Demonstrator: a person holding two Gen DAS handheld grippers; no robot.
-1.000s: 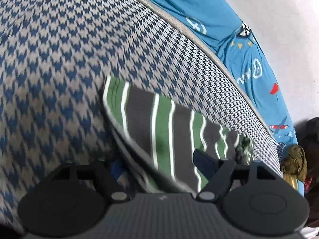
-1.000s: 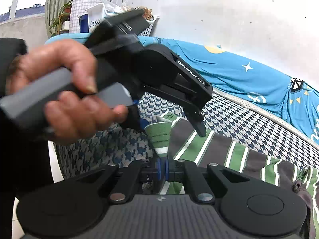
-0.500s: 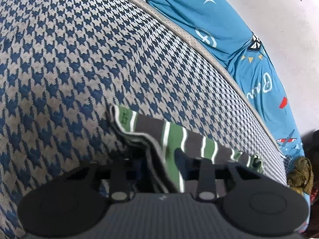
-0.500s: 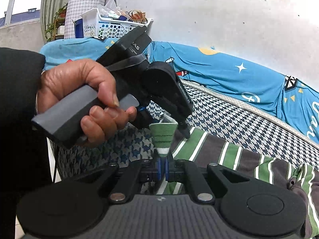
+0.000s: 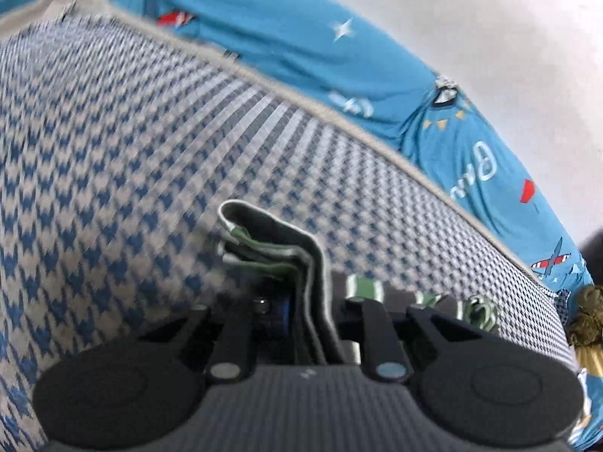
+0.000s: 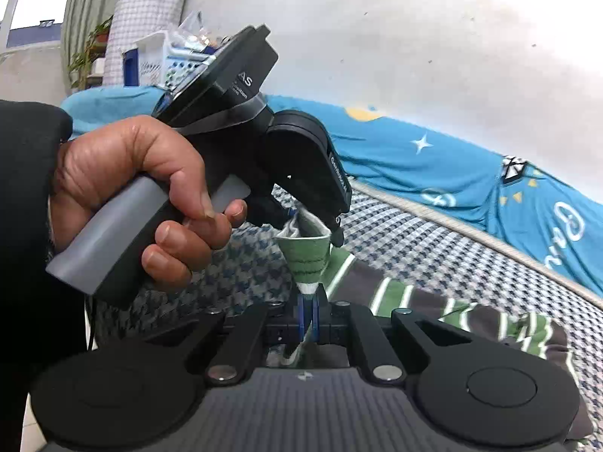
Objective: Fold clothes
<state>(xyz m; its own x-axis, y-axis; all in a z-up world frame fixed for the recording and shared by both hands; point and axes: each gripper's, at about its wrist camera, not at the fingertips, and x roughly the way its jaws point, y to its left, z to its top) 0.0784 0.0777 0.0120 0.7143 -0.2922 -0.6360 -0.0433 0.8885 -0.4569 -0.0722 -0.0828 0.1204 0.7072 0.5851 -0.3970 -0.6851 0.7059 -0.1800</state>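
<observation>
A green, grey and white striped garment (image 6: pixel 433 297) lies on the houndstooth bed cover (image 6: pixel 433 237). My right gripper (image 6: pixel 308 310) is shut on its near corner, a green band rising from the blue pads. My left gripper (image 6: pixel 320 228), held by a hand (image 6: pixel 124 184), grips the same edge a little higher. In the left wrist view my left gripper (image 5: pixel 309 312) is shut on a bunched stack of striped garment (image 5: pixel 279 248) layers. The rest of the cloth trails right over the bed cover (image 5: pixel 113 143).
A blue printed sheet (image 5: pixel 433 120) runs along the white wall behind the bed. A white laundry basket (image 6: pixel 169 60) and a checked curtain stand at the back left. An olive bundle (image 5: pixel 584 316) sits at the bed's right end. A black sleeve (image 6: pixel 22 226) fills the left edge.
My left gripper has shut on the garment's edge, which was spread flat a second ago and is now bunched into layers. The left gripper moved closer to my right one, which stayed shut.
</observation>
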